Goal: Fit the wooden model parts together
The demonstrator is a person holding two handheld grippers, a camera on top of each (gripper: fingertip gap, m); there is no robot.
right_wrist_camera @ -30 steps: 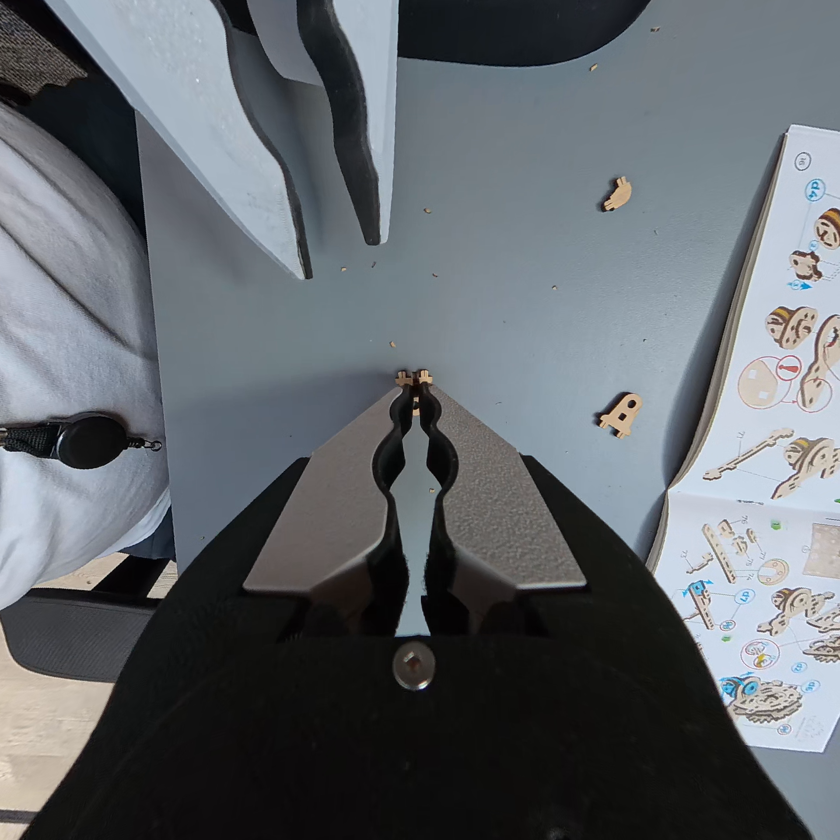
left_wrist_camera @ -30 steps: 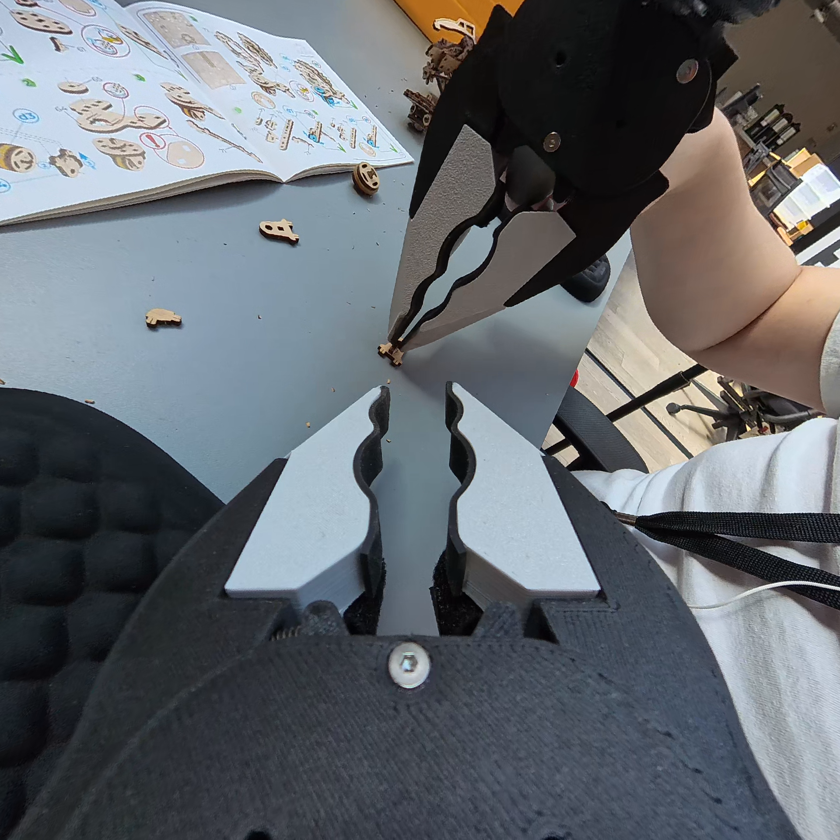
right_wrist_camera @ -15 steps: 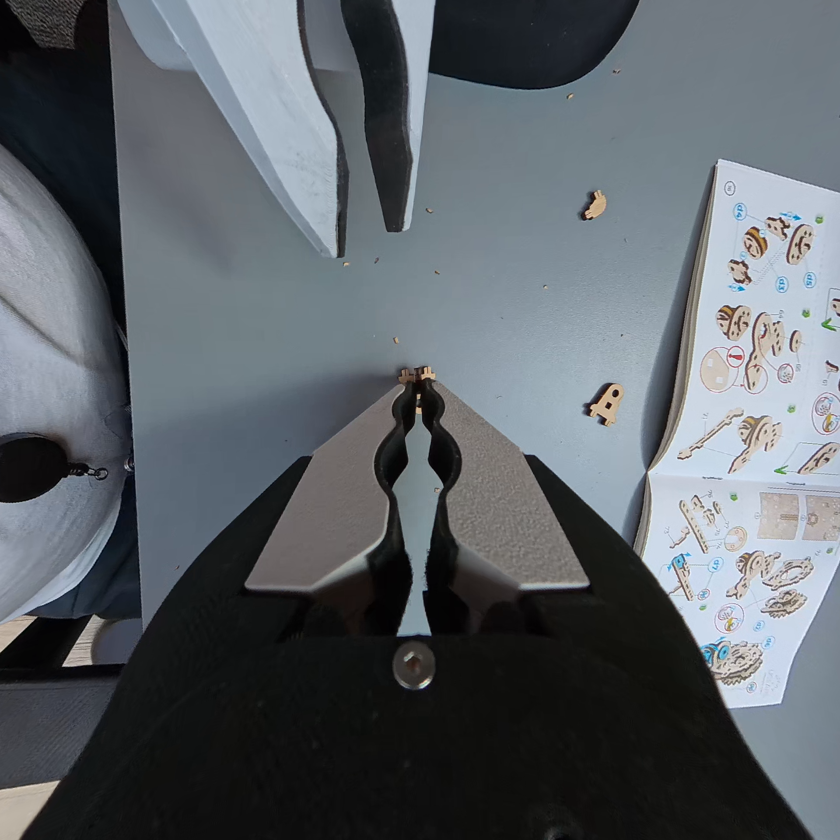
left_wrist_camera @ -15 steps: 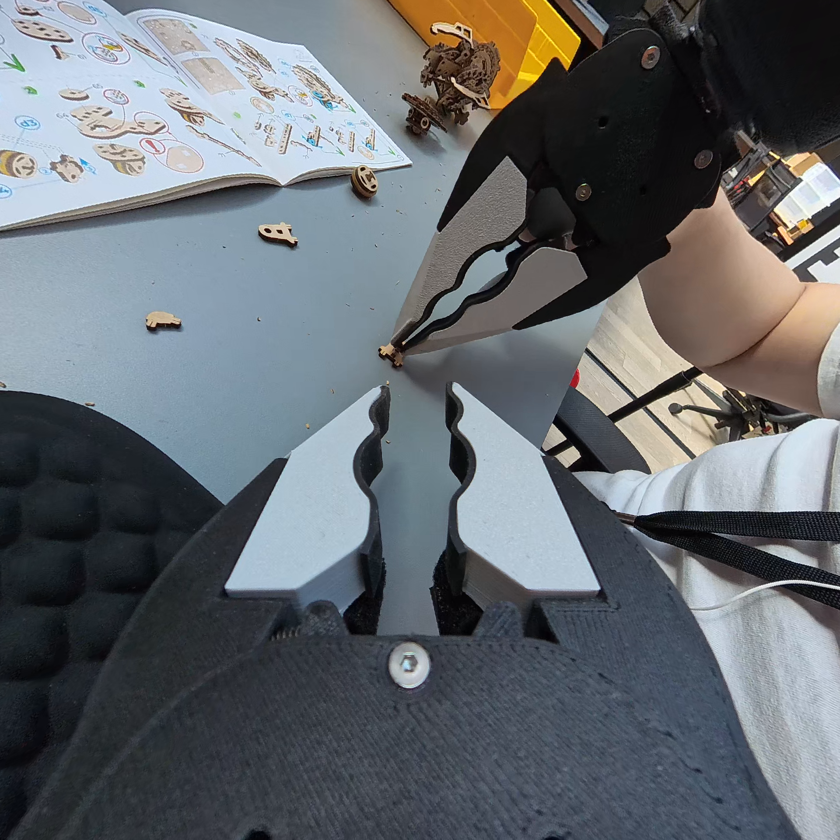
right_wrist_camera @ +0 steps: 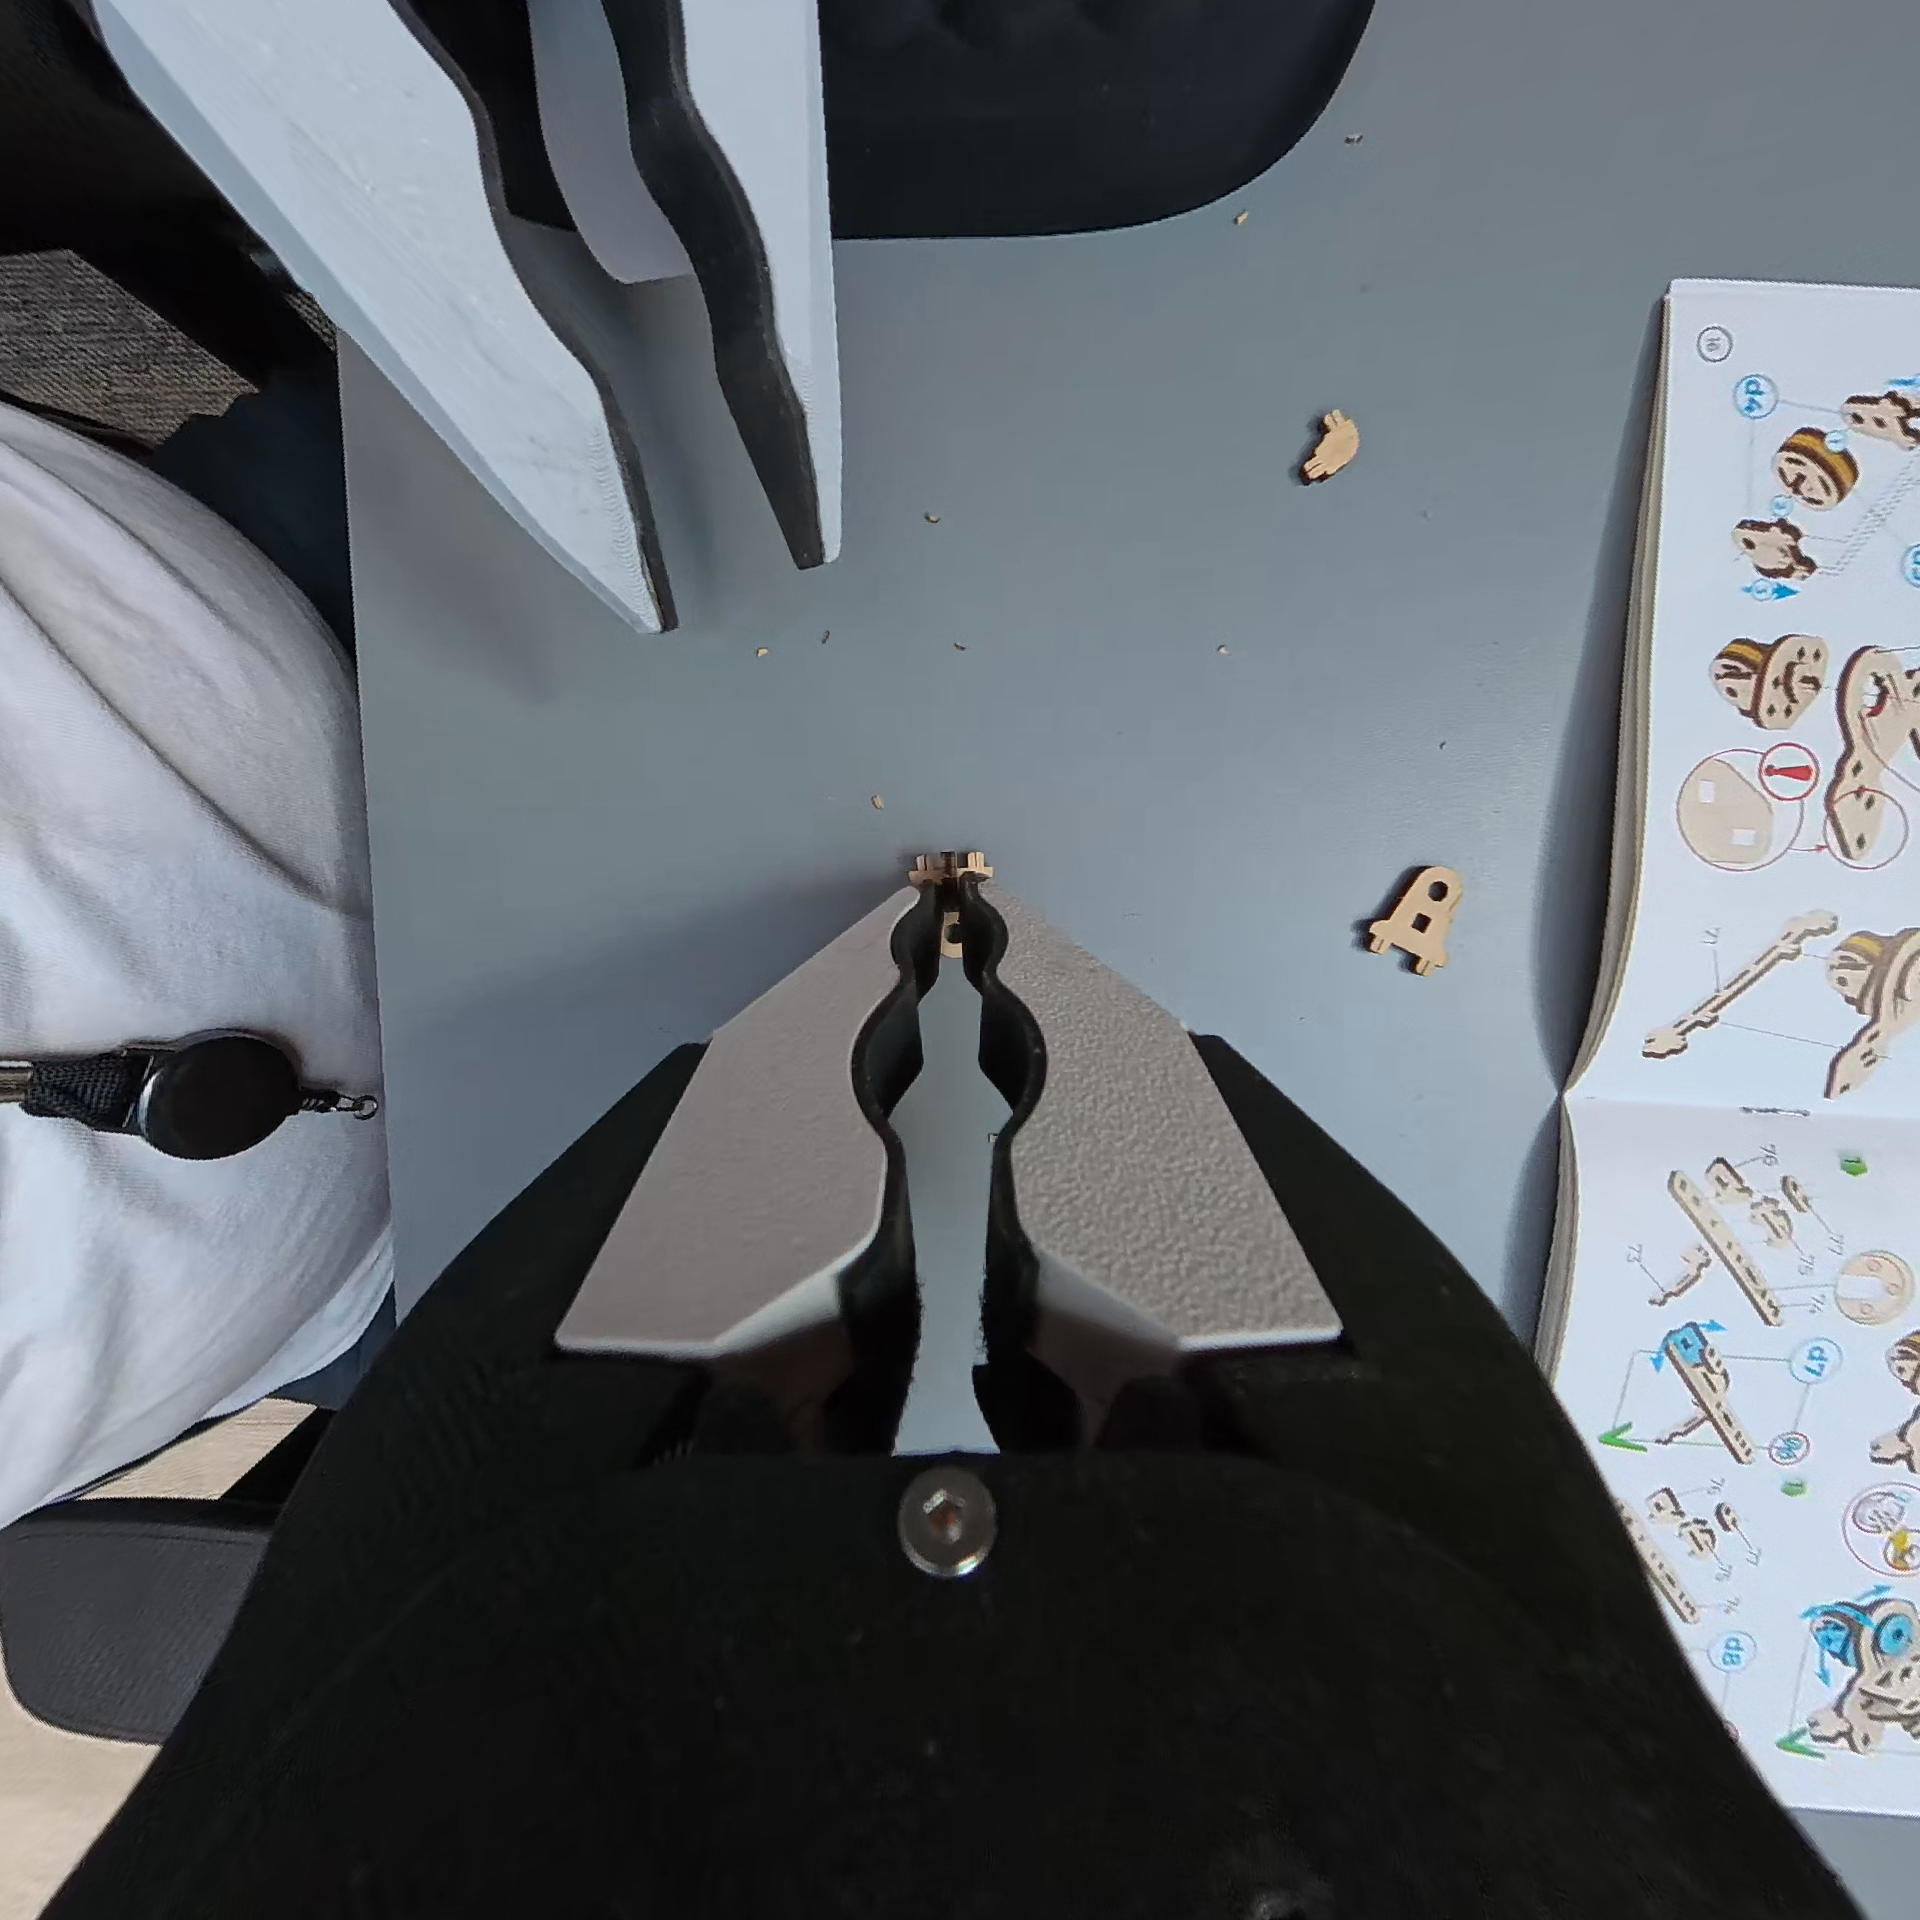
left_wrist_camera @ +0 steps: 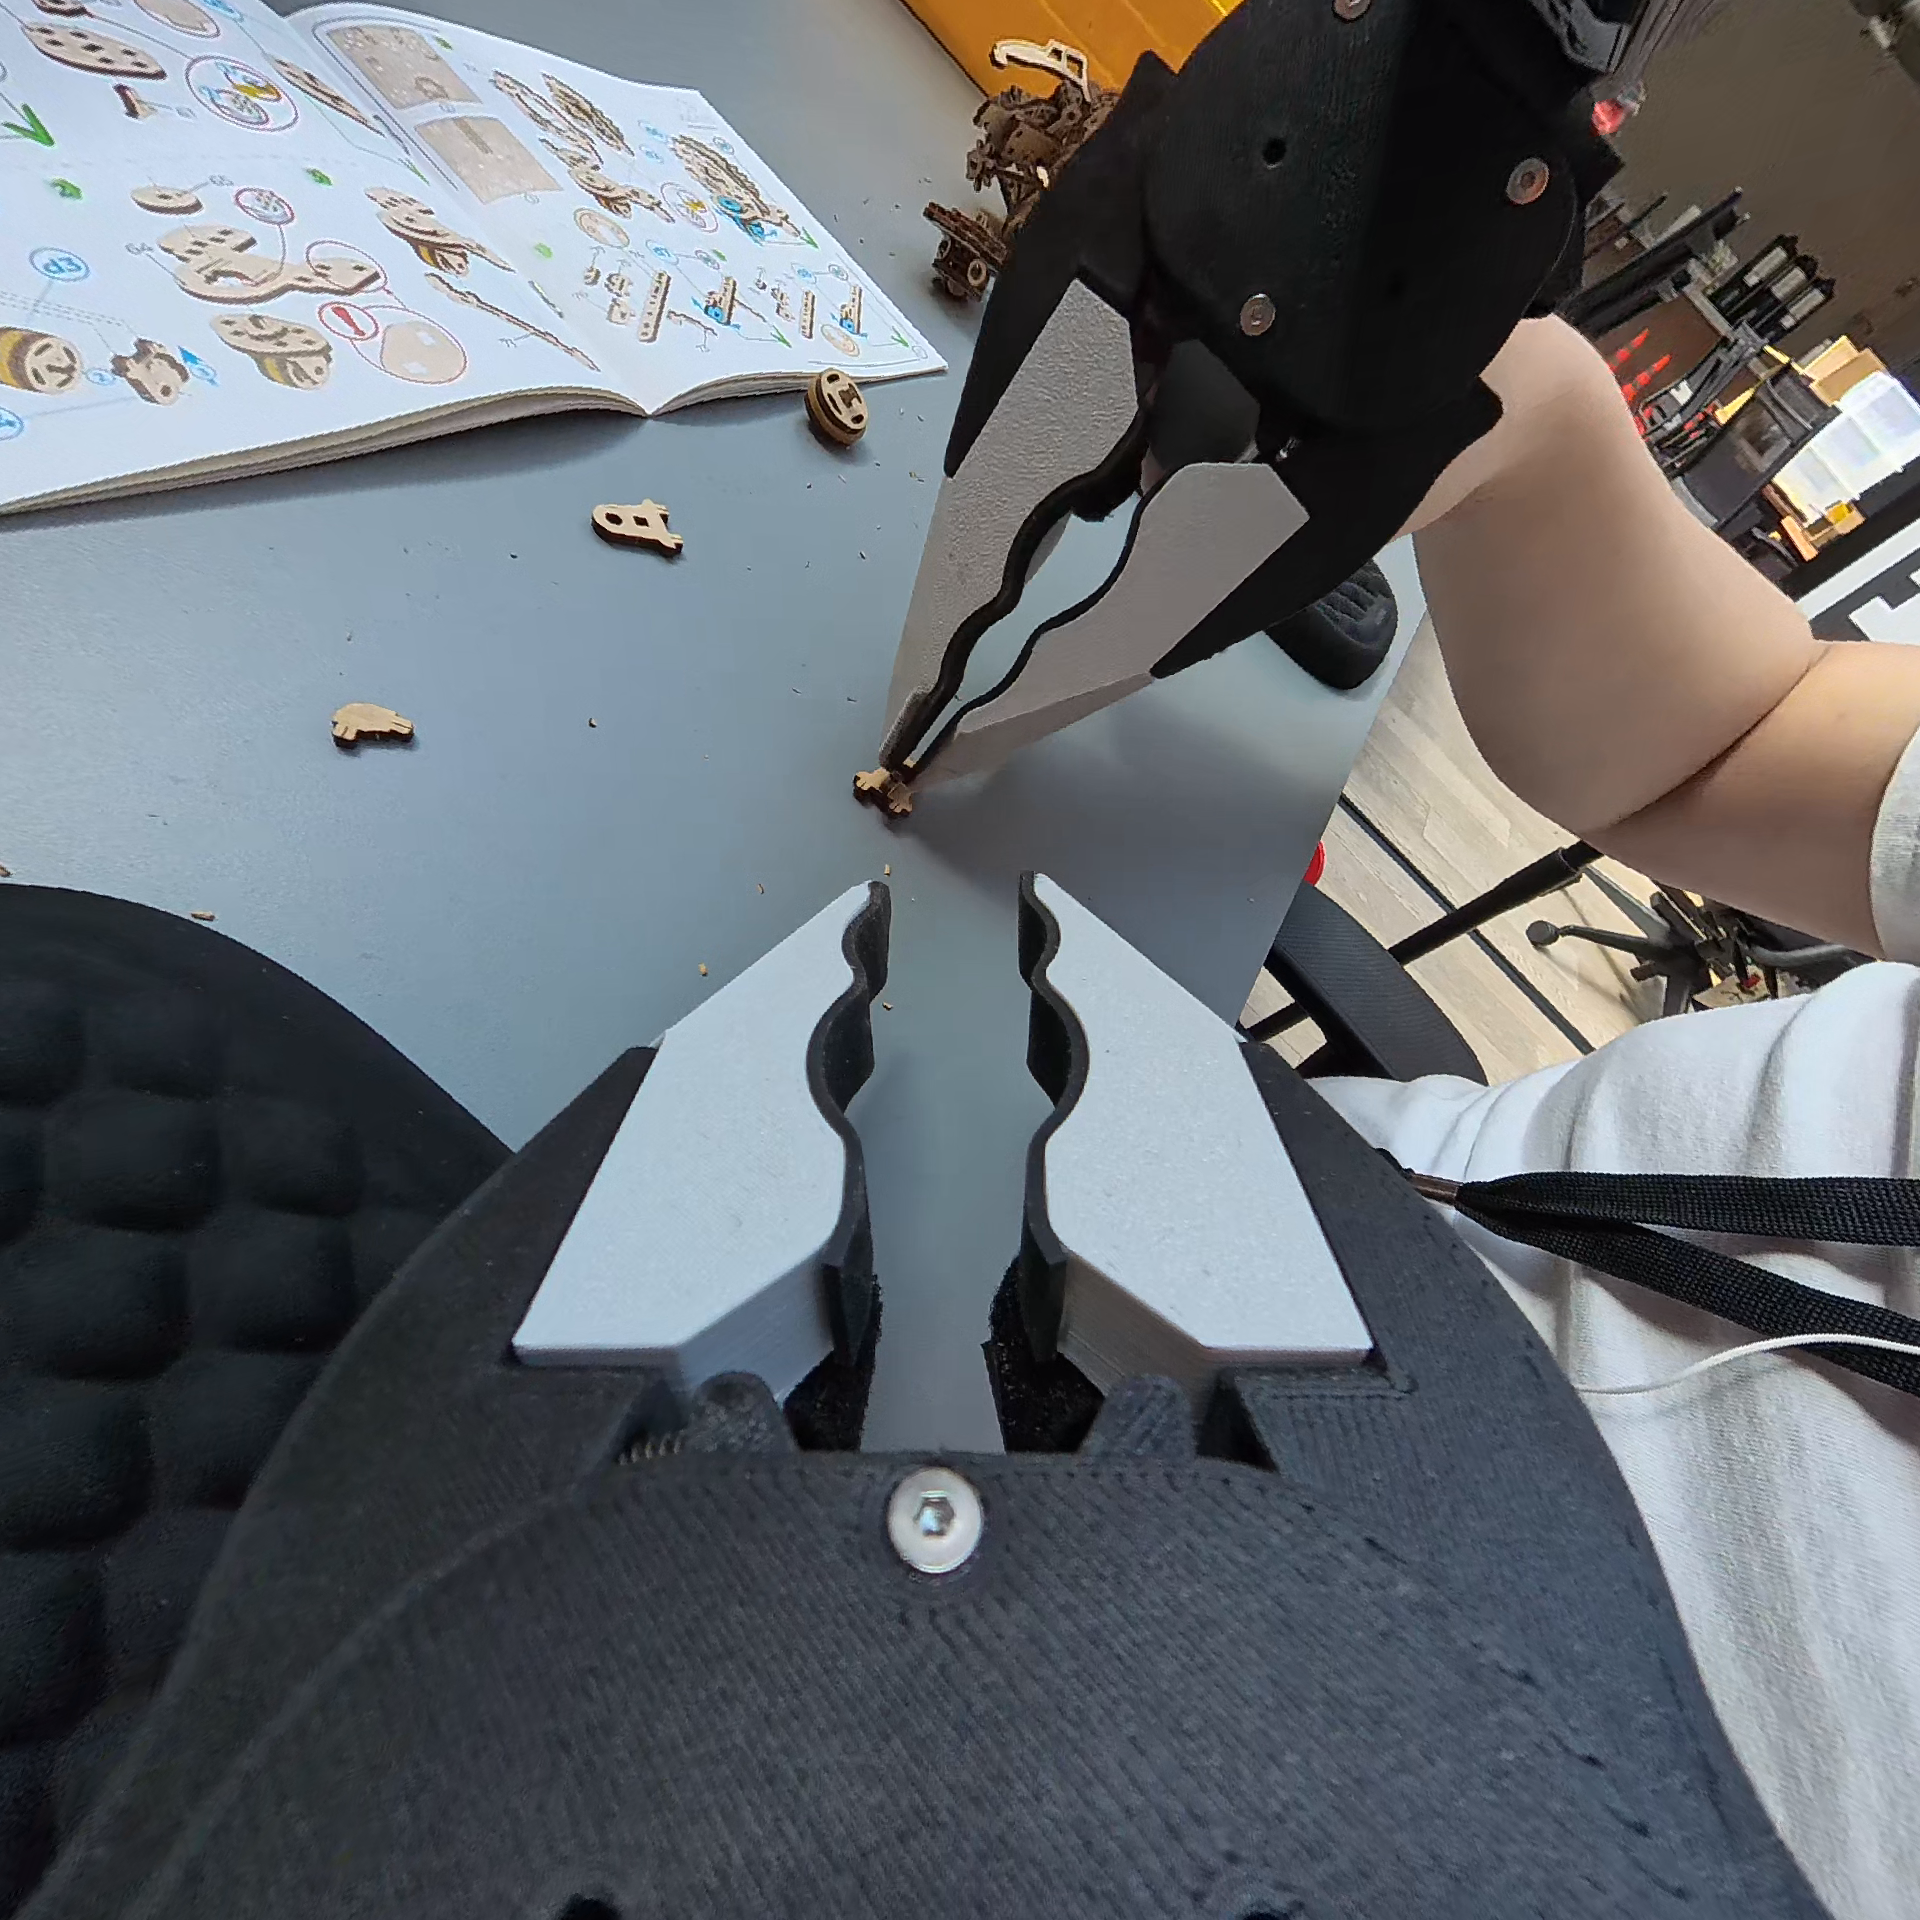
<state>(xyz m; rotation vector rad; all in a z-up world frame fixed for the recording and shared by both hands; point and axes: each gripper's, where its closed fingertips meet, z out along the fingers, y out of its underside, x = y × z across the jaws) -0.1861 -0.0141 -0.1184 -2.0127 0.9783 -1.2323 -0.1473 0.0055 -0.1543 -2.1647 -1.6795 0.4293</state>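
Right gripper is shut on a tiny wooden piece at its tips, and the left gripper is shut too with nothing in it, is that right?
Not quite. The right gripper is shut on the tiny wooden piece, but the left gripper is open: the left wrist view shows a clear gap between its fingers, with nothing in it.

On the flat grey table, the right gripper points down at the near edge, pinching a small toothed wooden part against the surface. The left gripper lies just beside it, jaws apart. Farther out lie a small keyhole-shaped wooden piece and a small hand-shaped wooden piece, then the open paper instruction booklet, with a round wooden wheel at its edge.
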